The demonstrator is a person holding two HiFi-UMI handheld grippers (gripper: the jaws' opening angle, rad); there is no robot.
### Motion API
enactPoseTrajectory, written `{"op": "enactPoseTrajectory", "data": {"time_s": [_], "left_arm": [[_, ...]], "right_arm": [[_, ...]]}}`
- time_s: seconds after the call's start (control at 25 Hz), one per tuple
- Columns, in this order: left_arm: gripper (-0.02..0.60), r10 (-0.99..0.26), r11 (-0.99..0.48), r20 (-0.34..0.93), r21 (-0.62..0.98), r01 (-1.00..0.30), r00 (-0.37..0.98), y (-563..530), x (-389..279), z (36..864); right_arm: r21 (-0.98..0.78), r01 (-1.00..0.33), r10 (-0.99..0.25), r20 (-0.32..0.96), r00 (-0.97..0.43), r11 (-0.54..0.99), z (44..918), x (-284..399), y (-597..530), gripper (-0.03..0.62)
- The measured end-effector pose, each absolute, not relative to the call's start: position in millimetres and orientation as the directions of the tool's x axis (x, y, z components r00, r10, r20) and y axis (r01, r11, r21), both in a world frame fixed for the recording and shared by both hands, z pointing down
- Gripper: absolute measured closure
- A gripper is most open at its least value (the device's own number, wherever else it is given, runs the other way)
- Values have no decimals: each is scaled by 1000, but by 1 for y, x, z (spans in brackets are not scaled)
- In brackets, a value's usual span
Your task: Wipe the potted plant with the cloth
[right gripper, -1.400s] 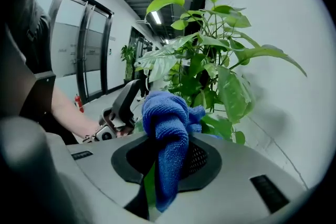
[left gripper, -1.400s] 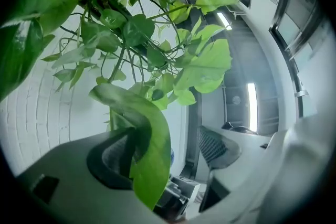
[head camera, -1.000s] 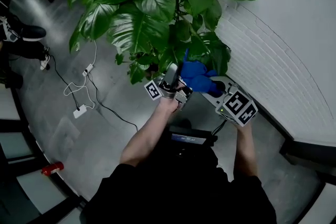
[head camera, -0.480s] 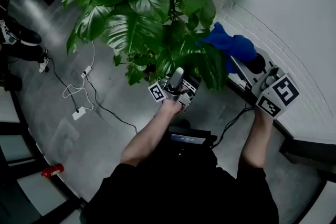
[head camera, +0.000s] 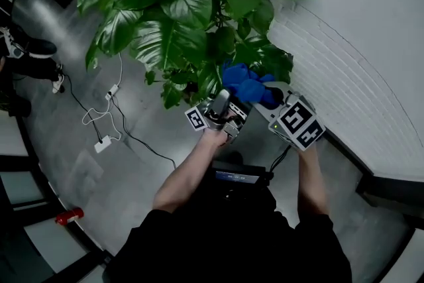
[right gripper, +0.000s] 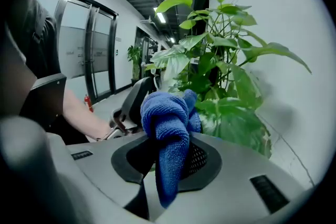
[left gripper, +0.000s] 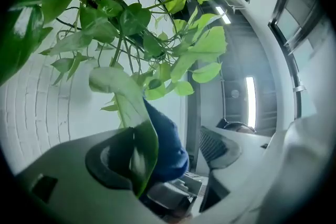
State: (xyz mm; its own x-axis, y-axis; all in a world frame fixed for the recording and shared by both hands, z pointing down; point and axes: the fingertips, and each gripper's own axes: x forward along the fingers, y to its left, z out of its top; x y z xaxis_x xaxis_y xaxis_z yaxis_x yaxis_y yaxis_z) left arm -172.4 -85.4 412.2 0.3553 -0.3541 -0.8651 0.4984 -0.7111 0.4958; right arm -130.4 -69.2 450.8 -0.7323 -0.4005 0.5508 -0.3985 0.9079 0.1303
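At the far left a white power strip [head camera: 101,141] lies on the grey floor [head camera: 73,172]; beside it the potted plant [head camera: 173,16] spreads broad leaves across the top of the head view (the pot itself is hidden beneath them); the left tool [head camera: 221,101] sits at the lower foliage with its jaws wide apart, gripping nothing; one drooping leaf [left gripper: 137,136] hangs between them and lies across the left pad; just to the right the blue cloth [head camera: 244,81] is bunched against the plant's lower leaves, pinched in the closed right tool [head camera: 267,101]; in the right gripper view a fold of it hangs down in front of the jaws; a white brick wall [head camera: 358,69] runs along the far right.
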Motion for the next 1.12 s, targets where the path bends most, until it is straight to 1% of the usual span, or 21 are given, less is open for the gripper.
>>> {"op": "enactPoseTrajectory", "data": {"time_s": [0.12,0.2,0.32,0.4,0.48,0.52,0.64,0.68,0.76,0.88,0.96,1.04,1.12], "left_arm": [[181,-349,-716,-868,491,496,354,-85,-175,412],[180,-349,-717,-867,492,494,357,-85,-175,412],[181,-360,-716,-862,501,487,357,-88,-176,416],[181,-367,-718,-857,508,476,361,-91,-176,419],[178,-376,-721,-849,520,459,370,-95,-175,423],[178,-381,-722,-844,526,450,377,-96,-174,425],[175,-380,-724,-835,536,434,398,-100,-167,428],[175,-376,-726,-836,533,434,399,-102,-165,427],[175,-367,-732,-843,523,438,393,-105,-162,423],[175,-355,-737,-856,503,451,375,-109,-159,414],[175,-350,-735,-865,492,467,360,-109,-158,411],[175,-350,-729,-871,485,484,346,-109,-161,409],[176,-348,-723,-877,476,501,331,-109,-165,409]], "right_arm": [[78,-366,-342,572,-746,928,466,-129,-48,487],[11,-346,-294,555,-778,938,466,-126,-34,487],[-104,-319,-238,460,-855,942,443,-117,-17,487],[-159,-307,-238,348,-907,938,410,-106,-14,487],[-162,-338,-297,234,-926,927,368,-90,-25,488],[-134,-386,-356,199,-913,913,349,-80,-36,487],[20,-570,-564,176,-807,821,309,-54,-81,487],[66,-606,-606,177,-775,793,302,-51,-97,487],[133,-633,-646,195,-738,763,300,-56,-129,487],[206,-608,-642,288,-711,767,328,-77,-174,487],[226,-543,-586,387,-712,809,362,-95,-191,487],[212,-462,-502,489,-713,861,397,-108,-191,487],[165,-416,-435,541,-720,894,421,-113,-181,487]]}}
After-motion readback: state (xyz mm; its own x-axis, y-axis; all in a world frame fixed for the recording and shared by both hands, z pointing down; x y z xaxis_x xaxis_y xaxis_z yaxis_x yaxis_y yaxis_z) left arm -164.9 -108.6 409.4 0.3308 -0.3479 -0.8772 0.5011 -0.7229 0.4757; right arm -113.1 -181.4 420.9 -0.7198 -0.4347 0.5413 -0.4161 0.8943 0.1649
